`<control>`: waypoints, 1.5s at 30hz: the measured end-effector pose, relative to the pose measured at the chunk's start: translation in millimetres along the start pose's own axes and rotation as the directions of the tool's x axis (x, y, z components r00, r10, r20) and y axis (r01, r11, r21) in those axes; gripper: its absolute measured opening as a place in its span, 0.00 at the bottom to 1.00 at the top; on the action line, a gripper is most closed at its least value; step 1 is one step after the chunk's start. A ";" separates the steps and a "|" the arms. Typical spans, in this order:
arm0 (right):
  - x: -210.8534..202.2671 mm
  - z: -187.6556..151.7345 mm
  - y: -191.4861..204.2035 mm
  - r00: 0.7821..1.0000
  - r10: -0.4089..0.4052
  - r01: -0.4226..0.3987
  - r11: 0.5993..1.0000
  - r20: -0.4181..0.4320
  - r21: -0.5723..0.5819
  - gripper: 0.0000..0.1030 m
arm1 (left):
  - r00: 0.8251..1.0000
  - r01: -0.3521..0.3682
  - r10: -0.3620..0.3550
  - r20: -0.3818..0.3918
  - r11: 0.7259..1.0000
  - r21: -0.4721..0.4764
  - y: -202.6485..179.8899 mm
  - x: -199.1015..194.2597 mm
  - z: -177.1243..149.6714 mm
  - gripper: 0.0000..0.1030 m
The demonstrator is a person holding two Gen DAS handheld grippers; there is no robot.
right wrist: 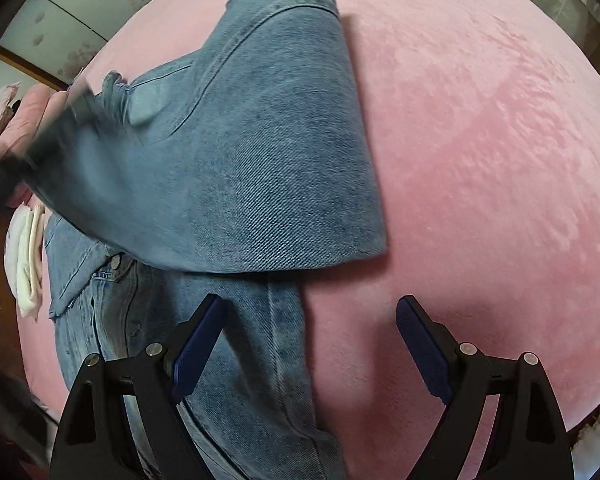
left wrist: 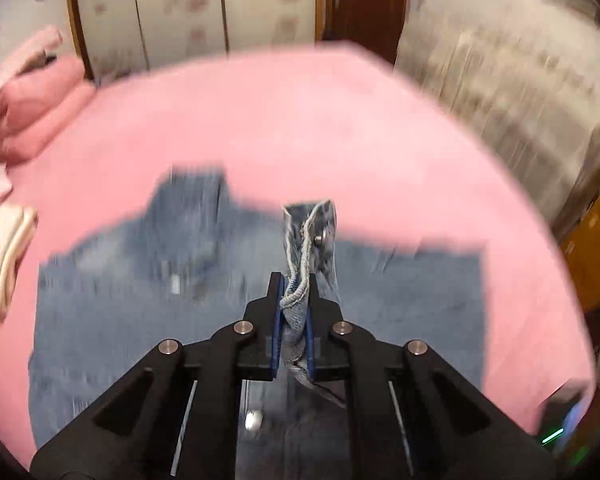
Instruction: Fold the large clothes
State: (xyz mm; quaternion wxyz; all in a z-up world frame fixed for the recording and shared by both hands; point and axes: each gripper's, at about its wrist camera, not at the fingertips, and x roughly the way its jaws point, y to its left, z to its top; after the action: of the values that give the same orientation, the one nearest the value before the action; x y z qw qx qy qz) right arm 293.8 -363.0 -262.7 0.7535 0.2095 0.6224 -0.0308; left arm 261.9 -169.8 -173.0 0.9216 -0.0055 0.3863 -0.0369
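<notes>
Denim jacket [right wrist: 236,152] is heavy, stiff-draping: left gripper [left wrist: 294,280] clamps its buttoned hem edge, right gripper [right wrist: 310,312] hangs open—grab seams.

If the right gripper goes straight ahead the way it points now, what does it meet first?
Probably the folded denim jacket: its lower edge lies just ahead of the open right gripper, with pink bed cover to the right. Depth is unclear, so it might touch the cover first.
</notes>
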 end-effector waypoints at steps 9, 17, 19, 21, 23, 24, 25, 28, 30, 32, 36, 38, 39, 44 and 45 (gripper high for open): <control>-5.7 9.8 26.4 0.999 -0.025 0.028 0.995 0.039 -0.092 0.86 | 0.980 -0.043 0.063 0.190 0.993 -0.109 78.0 -43.7 65.9 0.06; 0.8 35.9 39.5 0.992 -0.099 0.108 0.986 0.076 -0.126 0.86 | 0.934 -0.356 0.357 -0.027 0.918 -0.175 186.4 10.0 -2.7 0.06; 3.3 36.0 36.4 0.989 -0.127 0.135 0.984 0.075 -0.115 0.86 | 0.907 -0.414 0.384 -0.176 0.889 -0.197 216.8 42.1 -44.4 0.06; 1.4 37.0 31.4 0.987 -0.137 0.146 0.983 0.087 -0.107 0.86 | 0.866 -0.470 0.396 -0.305 0.853 -0.226 240.9 63.7 -74.8 0.06; -2.1 39.7 26.8 0.983 -0.151 0.163 0.981 0.108 -0.109 0.86 | 0.845 -0.487 0.358 -0.396 0.821 -0.299 259.9 74.6 -105.0 0.06; -0.6 39.9 26.0 0.980 -0.160 0.173 0.978 0.115 -0.115 0.86 | 0.856 -0.470 0.310 -0.414 0.801 -0.371 271.3 74.9 -116.8 0.06; -3.8 42.1 25.4 0.975 -0.179 0.196 0.973 0.132 -0.124 0.86 | 0.868 -0.453 0.277 -0.413 0.781 -0.429 277.6 72.8 -124.7 0.06; -20.5 49.7 21.5 0.964 -0.179 0.208 0.968 0.199 -0.138 0.86 | 0.890 -0.418 0.254 -0.378 0.786 -0.456 268.4 66.2 -131.6 0.05; -31.7 52.0 19.8 0.961 -0.146 0.175 0.978 0.233 -0.110 0.86 | 0.904 -0.389 0.241 -0.352 0.805 -0.448 263.0 57.2 -130.5 0.05; -39.3 56.0 6.0 0.967 -0.132 0.142 0.989 0.218 -0.033 0.86 | 0.914 -0.368 0.230 -0.335 0.820 -0.439 254.8 47.5 -122.9 0.05; -15.2 51.4 -23.5 0.992 -0.102 0.088 0.982 0.077 0.168 0.86 | 0.848 -0.449 0.269 -0.456 0.822 -0.350 249.2 49.9 -112.9 0.07; -20.3 45.9 -25.1 0.992 -0.111 0.098 0.979 0.066 0.176 0.86 | 0.842 -0.457 0.251 -0.478 0.804 -0.382 261.6 50.1 -114.9 0.10; -22.9 45.8 -24.0 0.992 -0.114 0.103 0.981 0.060 0.164 0.86 | 0.845 -0.459 0.253 -0.472 0.796 -0.395 266.3 46.5 -114.0 0.10; -70.2 26.5 -15.5 0.947 -0.285 0.275 0.958 0.147 0.085 0.56 | 0.827 -0.515 0.337 -0.451 0.775 -0.365 275.6 12.9 -105.0 0.11; -77.9 27.0 -11.1 0.953 -0.247 0.239 0.969 0.174 0.069 0.40 | 0.860 -0.460 0.291 -0.419 0.797 -0.392 272.5 6.2 -101.6 0.11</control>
State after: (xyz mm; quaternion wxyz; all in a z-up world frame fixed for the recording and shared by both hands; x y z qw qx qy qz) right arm 298.0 -399.4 -188.0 0.7923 0.1455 0.5714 -0.1570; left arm 211.1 103.3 -259.2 0.7991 -0.1489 0.5281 0.2456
